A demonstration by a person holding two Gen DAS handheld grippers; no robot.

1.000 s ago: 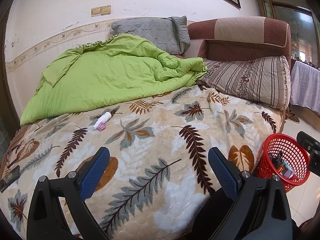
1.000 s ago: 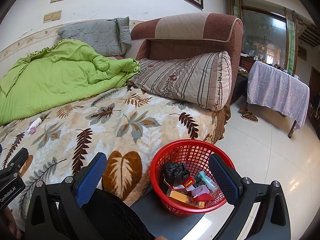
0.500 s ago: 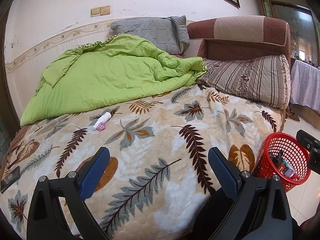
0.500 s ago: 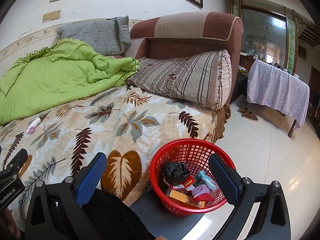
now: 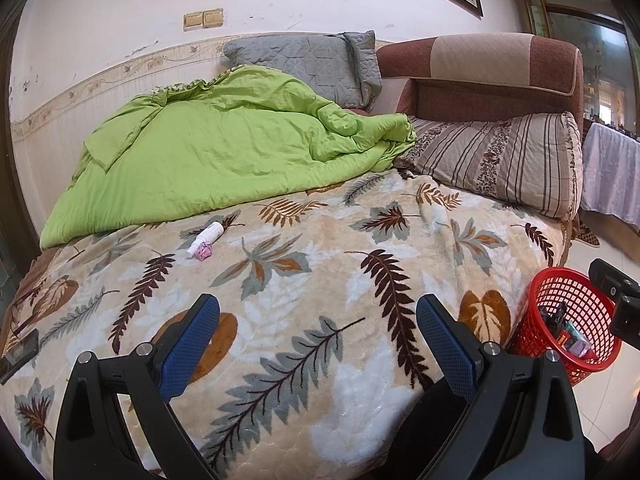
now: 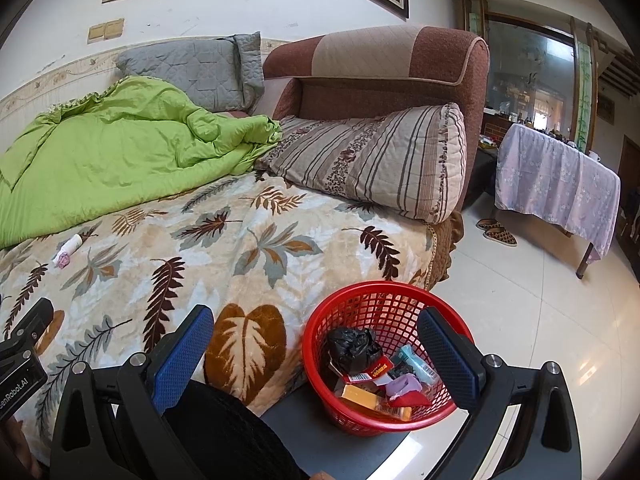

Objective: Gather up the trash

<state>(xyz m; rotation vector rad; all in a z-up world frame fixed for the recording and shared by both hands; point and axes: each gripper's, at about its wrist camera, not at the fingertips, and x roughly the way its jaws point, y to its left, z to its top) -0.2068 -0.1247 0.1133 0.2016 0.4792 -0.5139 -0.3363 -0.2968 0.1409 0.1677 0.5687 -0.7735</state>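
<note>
The left wrist camera looks from low at the near edge of the bed across the leaf blanket toward the green quilt and the wall, with the red basket at its far right edge. The right wrist camera sits further right, close above the basket on the floor, and faces the bed's corner, the striped pillow and the room beyond. Both views share the blanket, quilt, grey pillow, striped pillow and basket, and each catches a corner of the other gripper's body at its edge.
</note>
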